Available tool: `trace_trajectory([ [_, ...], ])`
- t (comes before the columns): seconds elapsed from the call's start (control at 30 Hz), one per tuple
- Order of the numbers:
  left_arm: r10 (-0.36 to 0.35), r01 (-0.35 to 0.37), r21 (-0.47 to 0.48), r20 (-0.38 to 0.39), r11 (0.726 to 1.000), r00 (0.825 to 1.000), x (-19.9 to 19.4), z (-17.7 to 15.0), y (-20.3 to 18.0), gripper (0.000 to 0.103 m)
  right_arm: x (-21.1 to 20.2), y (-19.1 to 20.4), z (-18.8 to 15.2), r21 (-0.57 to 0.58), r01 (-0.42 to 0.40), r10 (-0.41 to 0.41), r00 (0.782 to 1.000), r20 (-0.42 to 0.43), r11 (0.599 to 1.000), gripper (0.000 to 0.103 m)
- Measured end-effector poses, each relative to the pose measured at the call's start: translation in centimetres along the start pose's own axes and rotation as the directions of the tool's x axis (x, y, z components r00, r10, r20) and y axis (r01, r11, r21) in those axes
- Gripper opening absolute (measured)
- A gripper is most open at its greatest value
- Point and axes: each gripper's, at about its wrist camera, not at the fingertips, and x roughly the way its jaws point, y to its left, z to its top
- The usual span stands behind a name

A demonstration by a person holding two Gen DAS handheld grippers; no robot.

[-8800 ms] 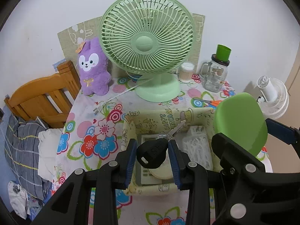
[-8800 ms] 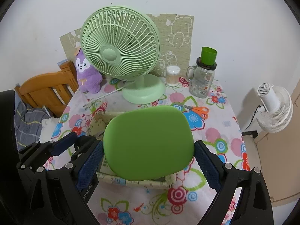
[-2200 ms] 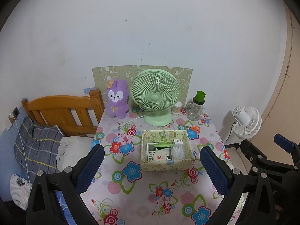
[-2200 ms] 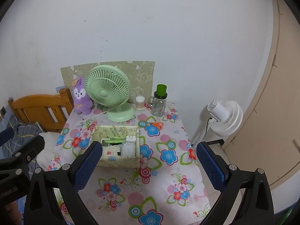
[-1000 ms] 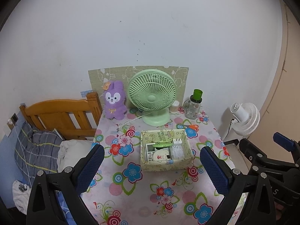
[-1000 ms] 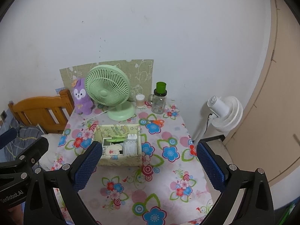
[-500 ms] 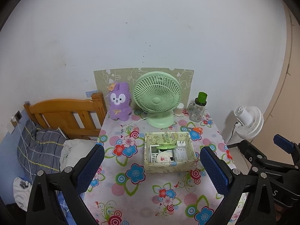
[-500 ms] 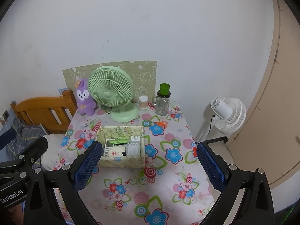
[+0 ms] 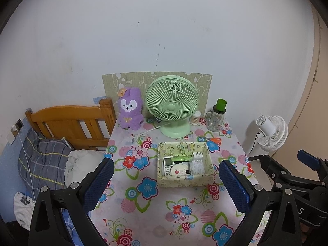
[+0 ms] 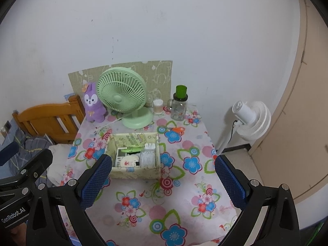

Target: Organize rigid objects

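A pale green patterned box [image 9: 184, 179] sits in the middle of the floral table [image 9: 143, 203]. Inside it lie a white remote, a round white item, a green lid, a white charger and a clear packet. It also shows in the right wrist view [image 10: 134, 172]. My left gripper [image 9: 166, 186] is open and empty, held high and well back from the table. My right gripper [image 10: 162, 182] is open and empty too, at the same distance. The right gripper's body shows at the left view's lower right.
A green desk fan [image 9: 171, 106], a purple plush rabbit [image 9: 130, 108], a cotton-swab jar [image 9: 195, 117] and a green-capped glass mug [image 9: 217, 115] stand along the wall. Orange scissors [image 9: 213, 139] lie behind the box. A wooden bed frame [image 9: 69, 123] is left, a white floor fan [image 9: 270, 131] right.
Earlier the left gripper held a black key and the right a green lid over the box. Both are now open and pulled far back; over the last second the views shifted only slightly.
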Motion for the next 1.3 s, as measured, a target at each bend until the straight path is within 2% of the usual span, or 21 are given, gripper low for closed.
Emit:
trace_trajectory([
  [0.9, -0.019, 0.019, 0.005, -0.035, 1.0, 0.999, 1.7, -0.2, -0.4, 0.103, 1.4, -0.3, -0.4, 0.019, 0.006, -0.006, 1.0, -0.025, 1.0, 0.102],
  [1.3, -0.005, 0.005, -0.006, -0.022, 1.0, 1.0, 2.0, 0.0, -0.2, 0.103, 1.5, 0.1, 0.2, -0.009, 0.022, -0.022, 1.0, 0.016, 1.0, 0.102],
])
